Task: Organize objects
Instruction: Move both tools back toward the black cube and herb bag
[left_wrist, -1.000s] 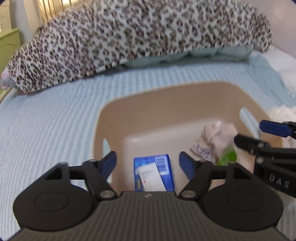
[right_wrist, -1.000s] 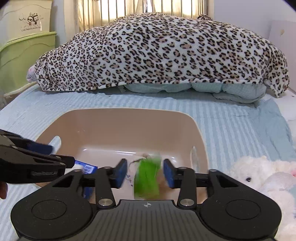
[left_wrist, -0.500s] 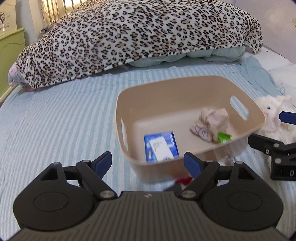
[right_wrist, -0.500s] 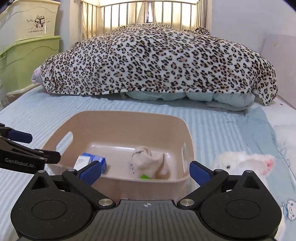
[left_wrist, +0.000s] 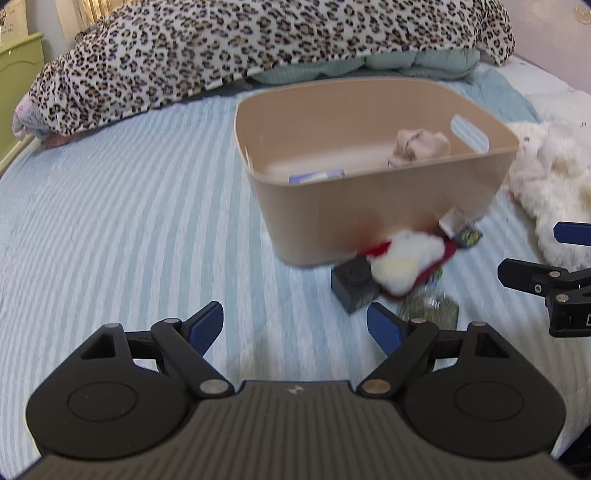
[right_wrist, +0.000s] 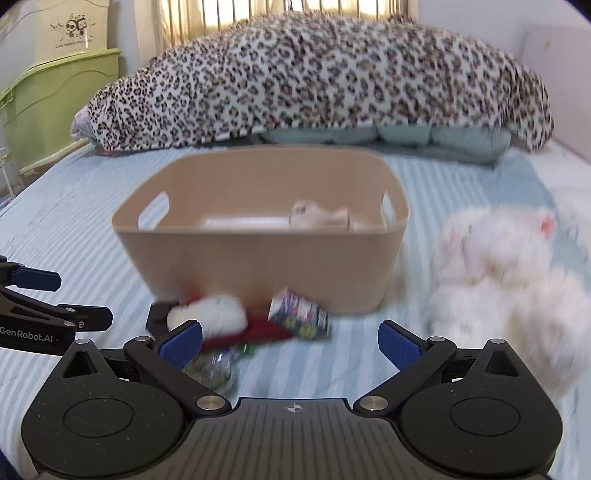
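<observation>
A beige plastic bin (left_wrist: 369, 210) (right_wrist: 258, 266) stands on the striped bed. Inside lie a blue box (left_wrist: 316, 176) and a crumpled beige cloth (left_wrist: 421, 146) (right_wrist: 319, 218). In front of the bin lie a red and white plush hat (left_wrist: 404, 260) (right_wrist: 218, 317), a dark box (left_wrist: 352, 284), a small patterned carton (right_wrist: 299, 314) and a clear bottle (left_wrist: 428, 306) (right_wrist: 212, 369). My left gripper (left_wrist: 295, 326) is open and empty, short of the pile. My right gripper (right_wrist: 290, 345) is open and empty, just before the hat and carton.
A white plush toy (left_wrist: 550, 184) (right_wrist: 506, 266) lies right of the bin. A leopard-print blanket (left_wrist: 258, 48) (right_wrist: 314, 81) covers bedding at the back. Green and cream storage boxes (right_wrist: 48, 96) stand at the left beside the bed.
Both grippers have pulled back and lowered away from the bin. The right gripper let go of the green item and opened wide. The pile in front of the bin has come into view.
</observation>
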